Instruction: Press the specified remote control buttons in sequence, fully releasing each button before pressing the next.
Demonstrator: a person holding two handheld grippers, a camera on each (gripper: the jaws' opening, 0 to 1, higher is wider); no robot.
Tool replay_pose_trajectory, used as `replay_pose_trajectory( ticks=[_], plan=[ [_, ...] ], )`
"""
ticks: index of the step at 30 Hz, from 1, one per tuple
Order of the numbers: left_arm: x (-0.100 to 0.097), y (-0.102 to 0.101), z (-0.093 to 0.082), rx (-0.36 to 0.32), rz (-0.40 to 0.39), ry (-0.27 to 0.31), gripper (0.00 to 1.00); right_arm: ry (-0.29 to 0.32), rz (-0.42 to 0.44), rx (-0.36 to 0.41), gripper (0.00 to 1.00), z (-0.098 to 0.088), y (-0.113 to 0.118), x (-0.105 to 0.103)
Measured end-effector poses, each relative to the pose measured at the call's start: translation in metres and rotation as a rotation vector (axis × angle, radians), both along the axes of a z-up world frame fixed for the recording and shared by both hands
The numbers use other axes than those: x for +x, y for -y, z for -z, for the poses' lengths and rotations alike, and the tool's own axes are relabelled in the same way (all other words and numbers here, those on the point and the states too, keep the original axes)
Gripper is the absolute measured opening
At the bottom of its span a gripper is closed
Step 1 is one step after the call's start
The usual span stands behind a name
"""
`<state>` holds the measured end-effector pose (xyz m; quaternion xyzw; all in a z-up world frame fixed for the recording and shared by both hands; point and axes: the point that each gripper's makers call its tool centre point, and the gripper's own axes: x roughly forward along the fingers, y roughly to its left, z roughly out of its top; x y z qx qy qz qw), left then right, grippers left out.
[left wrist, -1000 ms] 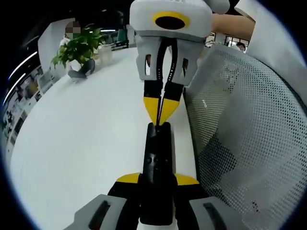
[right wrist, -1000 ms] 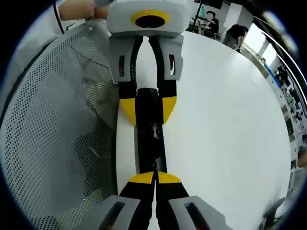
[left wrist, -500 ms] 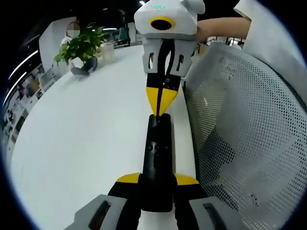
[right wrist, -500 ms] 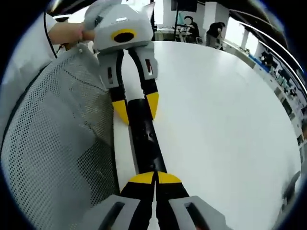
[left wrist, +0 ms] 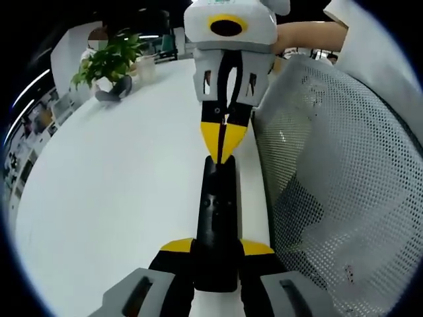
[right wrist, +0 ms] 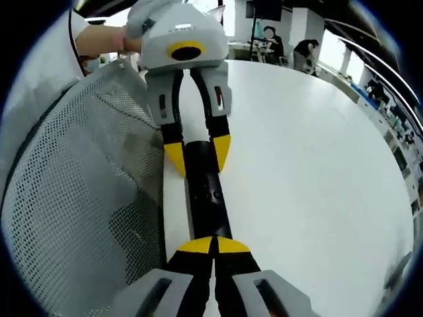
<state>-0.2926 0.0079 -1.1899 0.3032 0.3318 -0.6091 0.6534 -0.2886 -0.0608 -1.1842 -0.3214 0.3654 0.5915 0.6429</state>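
remote control (left wrist: 215, 231) | left gripper (left wrist: 216, 254) grips it | right gripper (left wrist: 225, 160) closed, tip back nearer

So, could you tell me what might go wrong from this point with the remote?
1. The remote lies at the table edge beside the mesh chair; a hard press could tip it off.
2. The left gripper clamps one end, so the far end may pivot.
3. The right gripper, jaws shut, sits at the remote's tip and may miss the buttons.
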Motion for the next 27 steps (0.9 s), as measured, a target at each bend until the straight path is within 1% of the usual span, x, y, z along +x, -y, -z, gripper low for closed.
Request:
replay_pose_trajectory(
  ticks=[3,7,16,19,21,23,24,27],
  plan=[
    [0.0,-0.0002,0.0,0.002,-0.001,0.0,0.24,0.009,-0.017,-0.007,0.0,0.0003,-0.0007,0.0001],
    [0.0002,-0.0003,-0.0001,0.003,0.0,0.0,0.24,0.019,-0.057,-0.039,0.0,0.0006,-0.0021,0.0],
    [0.0004,-0.0003,-0.0001,0.013,0.004,-0.001,0.24,0.009,-0.115,-0.123,0.0,-0.0006,-0.0043,-0.0009],
    [0.0004,-0.0004,-0.0002,0.014,0.006,-0.001,0.24,0.022,-0.146,-0.133,0.0,-0.0008,-0.0033,-0.0017],
    [0.0004,-0.0005,-0.0001,0.016,0.005,-0.002,0.24,0.016,-0.138,-0.12,0.0,-0.0017,-0.0024,-0.0015],
    [0.0005,-0.0006,-0.0001,0.021,0.005,-0.002,0.24,0.005,-0.109,-0.08,0.0,-0.0025,-0.0024,-0.0012],
    [0.0005,-0.0006,-0.0002,0.022,0.005,-0.002,0.24,-0.007,-0.072,-0.043,0.0,-0.0032,-0.0032,-0.0012],
    [0.0007,-0.0007,0.0,0.024,0.005,-0.003,0.24,-0.034,-0.001,0.045,0.0,-0.0054,-0.0031,-0.0003]
  ],
)
